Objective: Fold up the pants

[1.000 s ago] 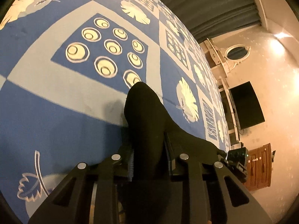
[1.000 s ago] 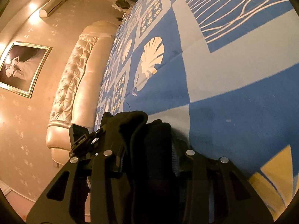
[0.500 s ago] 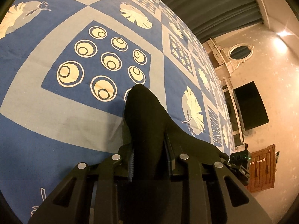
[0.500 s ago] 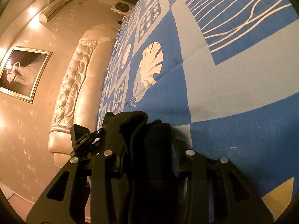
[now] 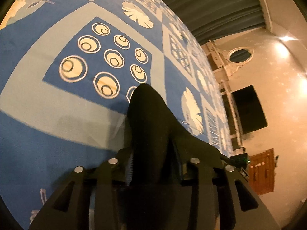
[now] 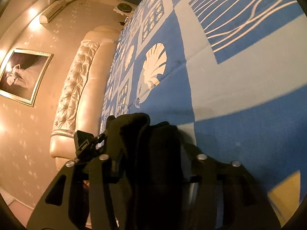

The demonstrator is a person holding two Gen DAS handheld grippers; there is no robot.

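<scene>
The black pants (image 5: 149, 118) are pinched in my left gripper (image 5: 153, 164), a fold of cloth sticking forward between the fingers above the blue patterned bedspread (image 5: 57, 115). My right gripper (image 6: 153, 164) is shut on another bunched part of the same black pants (image 6: 145, 134), held over the bedspread (image 6: 230, 95). The rest of the pants is hidden below both grippers. The other gripper's camera block shows at the edge of each view.
The bed has a tufted cream headboard (image 6: 76, 88) on the right wrist view's left. A framed picture (image 6: 23, 76) hangs on the wall. A dark TV (image 5: 247, 111), a wooden cabinet (image 5: 262, 172) and grey curtains (image 5: 211, 5) stand beyond the bed.
Both grippers have shifted a little over the bedspread with the pants held; the pattern slid in both views. The grips are unchanged.
</scene>
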